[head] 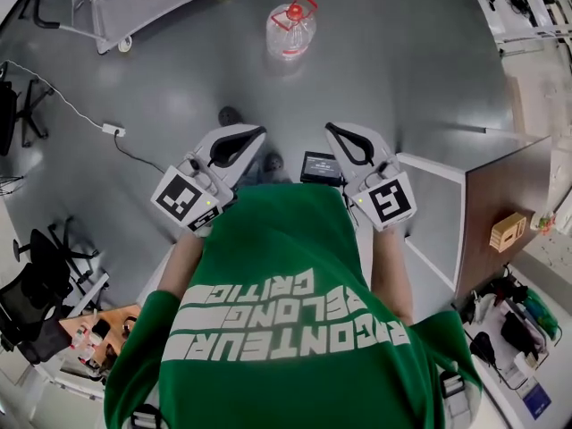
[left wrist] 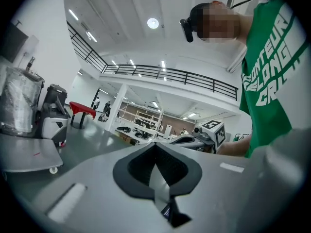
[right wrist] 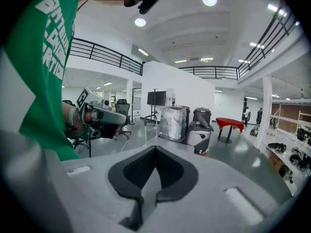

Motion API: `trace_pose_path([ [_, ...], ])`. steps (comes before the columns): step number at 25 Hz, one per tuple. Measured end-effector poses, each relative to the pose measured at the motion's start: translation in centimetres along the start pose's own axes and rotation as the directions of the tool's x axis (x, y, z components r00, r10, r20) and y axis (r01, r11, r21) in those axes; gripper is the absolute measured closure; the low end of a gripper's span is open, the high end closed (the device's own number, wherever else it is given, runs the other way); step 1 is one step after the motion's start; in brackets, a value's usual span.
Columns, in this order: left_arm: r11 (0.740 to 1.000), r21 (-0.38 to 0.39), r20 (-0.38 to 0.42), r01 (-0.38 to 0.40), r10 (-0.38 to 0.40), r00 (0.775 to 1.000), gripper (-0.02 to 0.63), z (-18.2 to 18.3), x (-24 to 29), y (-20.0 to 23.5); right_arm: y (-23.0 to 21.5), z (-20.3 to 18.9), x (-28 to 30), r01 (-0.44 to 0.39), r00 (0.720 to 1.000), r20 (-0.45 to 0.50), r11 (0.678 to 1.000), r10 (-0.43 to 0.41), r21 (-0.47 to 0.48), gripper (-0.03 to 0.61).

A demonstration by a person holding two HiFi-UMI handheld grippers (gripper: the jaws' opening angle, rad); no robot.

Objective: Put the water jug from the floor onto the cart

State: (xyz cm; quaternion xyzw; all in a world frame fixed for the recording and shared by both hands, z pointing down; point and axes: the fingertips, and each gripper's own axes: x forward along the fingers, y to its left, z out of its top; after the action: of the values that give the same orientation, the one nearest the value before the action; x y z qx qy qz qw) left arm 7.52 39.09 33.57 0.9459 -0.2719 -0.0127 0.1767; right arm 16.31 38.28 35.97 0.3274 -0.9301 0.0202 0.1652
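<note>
Well, the person in the green shirt (head: 295, 329) holds both tools up in front of the chest, side by side and a little apart. The left claw (head: 261, 132) is pressed together: its black pads (left wrist: 138, 166) meet at the tip with nothing caught between them. The right claw (head: 329, 128) is likewise closed on itself, its pads (right wrist: 136, 169) touching at the point and pinching nothing.

The water jug (head: 290, 27), clear with a red cap and a red handle, stands upright on the grey floor (head: 402, 61). It is well ahead of both claws, roughly in line with the gap between them, and neither touches it. The flat grey cart (head: 152, 3) on its castors sits ahead too, but off past the left claw's outer side, well apart from the jug.

Down below the right claw's tip a small dark screen (head: 320, 166) lies on the floor. A white cable (head: 63, 101) trails off past the left claw's outer side, and a wooden desk (head: 500, 195) stands beyond the right claw's outer side.
</note>
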Motion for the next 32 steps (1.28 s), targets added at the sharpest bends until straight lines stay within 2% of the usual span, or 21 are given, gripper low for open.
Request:
trace_pose_path([
  [4, 1.000, -0.023, -0.013, -0.003, 0.003, 1.000, 0.598, 0.6, 0.0, 3.4, -1.9, 0.8, 2.7, 0.011, 1.000, -0.015, 1.000, -0.010, 0.028, 0.586],
  [12, 1.000, -0.024, 0.024, 0.012, -0.012, 1.000, 0.598, 5.0, 1.9, 11.3, -6.7, 3.8, 8.5, 0.041, 0.999, -0.031, 0.999, -0.041, -0.008, 0.586],
  [16, 0.999, -0.038, 0.047, 0.013, -0.011, 0.999, 0.598, 6.7, 2.1, 15.1, -8.6, 4.6, 11.0, 0.047, 0.996, -0.072, 0.998, -0.050, -0.034, 0.586],
  [24, 0.993, -0.109, 0.057, -0.052, 0.058, 0.997, 0.598, 6.6, -0.6, 23.3, -9.5, 3.9, 15.8, -0.025, 0.975, -0.223, 0.994, 0.000, -0.106, 0.586],
  [32, 0.988, -0.095, 0.038, -0.119, 0.123, 0.992, 0.598, 7.6, -0.4, 27.6, -11.3, 4.0, 18.2, -0.093, 0.964, -0.259, 0.986, 0.055, -0.137, 0.586],
])
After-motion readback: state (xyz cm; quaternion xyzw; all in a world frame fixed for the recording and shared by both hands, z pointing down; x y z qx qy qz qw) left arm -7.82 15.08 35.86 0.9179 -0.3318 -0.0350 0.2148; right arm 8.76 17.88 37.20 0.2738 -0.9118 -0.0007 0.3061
